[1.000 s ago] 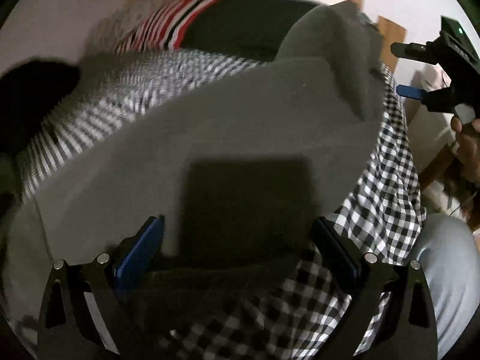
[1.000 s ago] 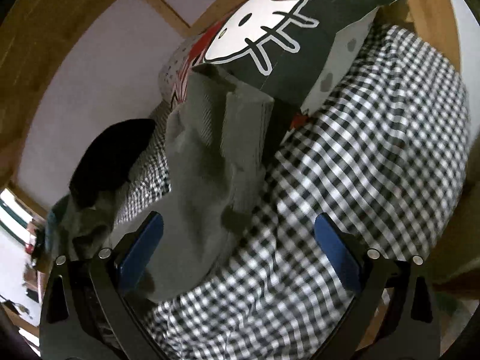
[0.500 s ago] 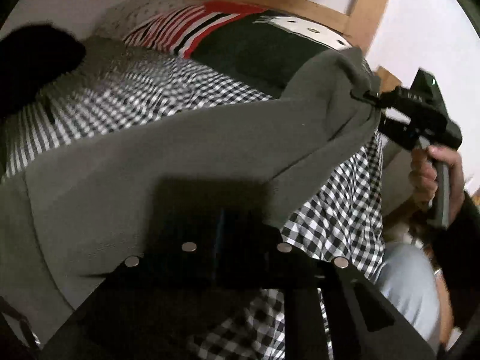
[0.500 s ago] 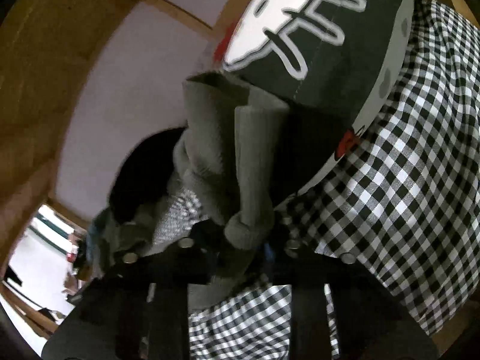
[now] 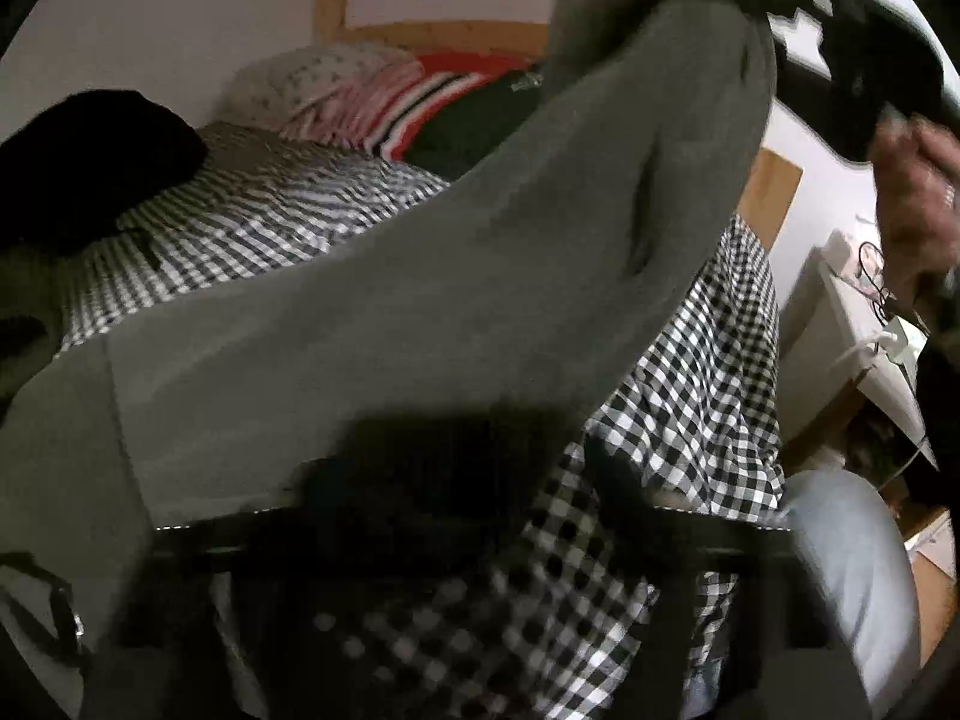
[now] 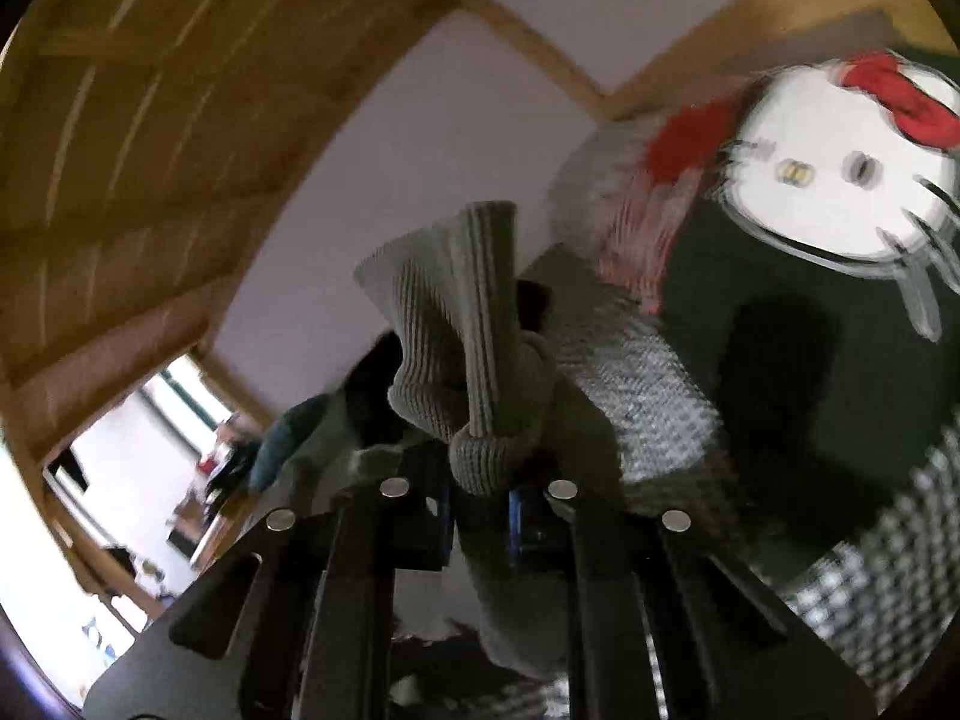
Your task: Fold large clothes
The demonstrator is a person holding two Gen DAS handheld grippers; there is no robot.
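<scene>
— Checked bedding point(image 5: 708, 372) covers the bed; where does the grey sweater point(image 5: 384, 306) lie on it?

— Draped across the bedding, its long axis rising from the left gripper point(image 5: 456, 516) up to the right gripper point(image 5: 840, 48), which is high above the bedding.

— Who holds it?

— The right gripper point(image 6: 480, 516) is clenched on the ribbed cuff point(image 6: 474, 324). The left jaws are opening; cloth covers them, and I cannot tell if they pinch it.

— Poses?

— The left points down at the bedding; the right is nearly level, toward the cartoon pillow point(image 6: 840, 192).
</scene>
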